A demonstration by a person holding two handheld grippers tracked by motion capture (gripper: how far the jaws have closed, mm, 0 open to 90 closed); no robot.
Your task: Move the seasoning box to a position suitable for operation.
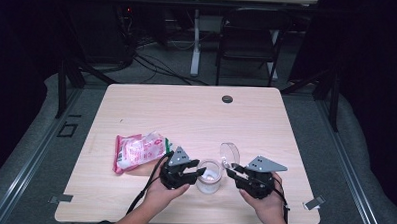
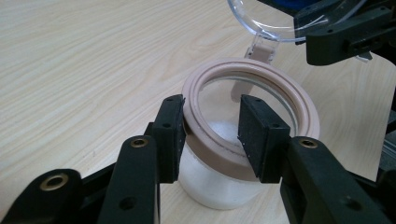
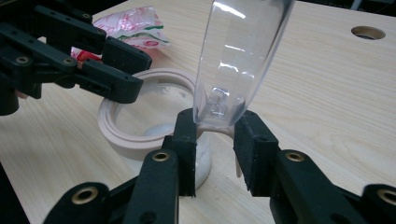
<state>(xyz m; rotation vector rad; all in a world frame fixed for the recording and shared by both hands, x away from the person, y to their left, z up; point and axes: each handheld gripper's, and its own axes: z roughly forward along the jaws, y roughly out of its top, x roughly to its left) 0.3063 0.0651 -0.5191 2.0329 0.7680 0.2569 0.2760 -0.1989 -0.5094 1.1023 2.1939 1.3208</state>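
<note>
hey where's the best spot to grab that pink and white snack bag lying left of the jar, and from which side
Probably the snack bag is best pinched at its near left end, by the flat crimped red seam, coming from above with the left tool after it lets go of the jar. The bag lies flat and puffy on the table, so the middle would likely bulge and slip.

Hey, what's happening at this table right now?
A person is working on a small jar with a gripper in each hand. The left gripper straddles the jar's beige rim, one jaw outside the wall and one inside the mouth. The right gripper has its jaws around the base of the clear hinged lid, which stands open and upright. White powder sits in the jar. A pink snack packet lies on the table to the left.
</note>
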